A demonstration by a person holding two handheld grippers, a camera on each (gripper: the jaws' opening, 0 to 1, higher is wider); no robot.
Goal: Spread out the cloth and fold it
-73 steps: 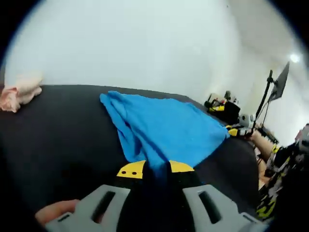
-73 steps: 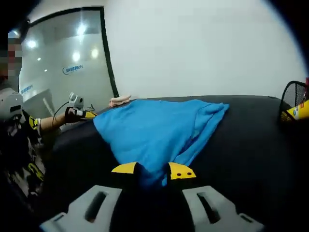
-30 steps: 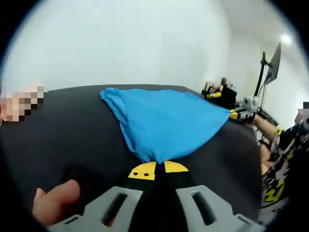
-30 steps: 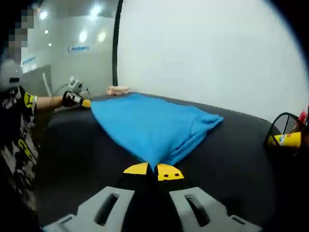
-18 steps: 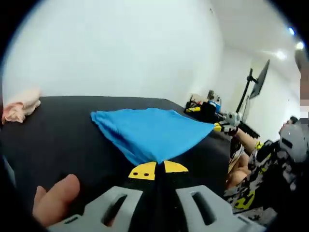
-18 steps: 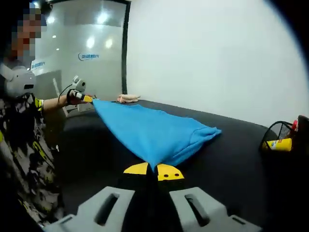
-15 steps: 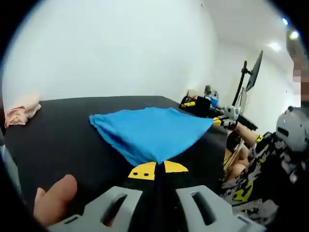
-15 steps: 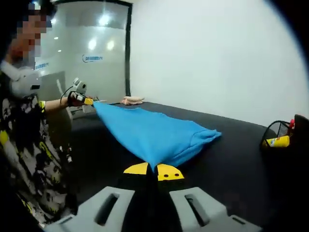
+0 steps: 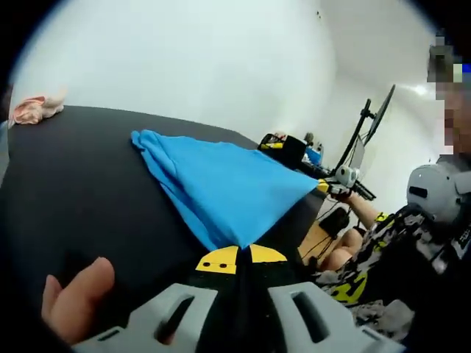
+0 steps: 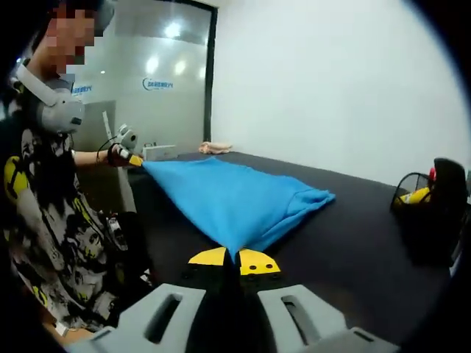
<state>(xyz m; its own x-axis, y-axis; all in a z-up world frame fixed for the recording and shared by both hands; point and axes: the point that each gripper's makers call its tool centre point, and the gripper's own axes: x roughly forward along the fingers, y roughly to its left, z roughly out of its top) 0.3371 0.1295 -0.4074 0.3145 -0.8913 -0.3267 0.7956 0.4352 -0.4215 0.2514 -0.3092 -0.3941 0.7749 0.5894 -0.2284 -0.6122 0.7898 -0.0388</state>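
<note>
**Q:** Since the earlier frames, what has changed at the jaws?
**A:** Both corners have been kept clamped while the cloth [image 9: 221,184] has been drawn out taut and lifted at its near edge; in both views the person's body is now seen closer. The left gripper [image 9: 237,257] is closed on one corner, its yellow tips pressed together. The right gripper [image 10: 235,259] is likewise closed on the opposite corner.

**Q:** Where is the cloth, and how is it oriented?
**A:** The blue cloth is stretched between the two grippers above the near edge of the black table [image 9: 81,191]. Its far part rests on the tabletop. The long axis runs from gripper to gripper, along the table edge.

**Q:** Which containers are noted?
**A:** A black mesh basket [image 10: 412,193] is seen at the table's far right with a yellow item [image 10: 418,195] in it. A pink cloth [image 9: 33,109] lies well apart at the far end.
</note>
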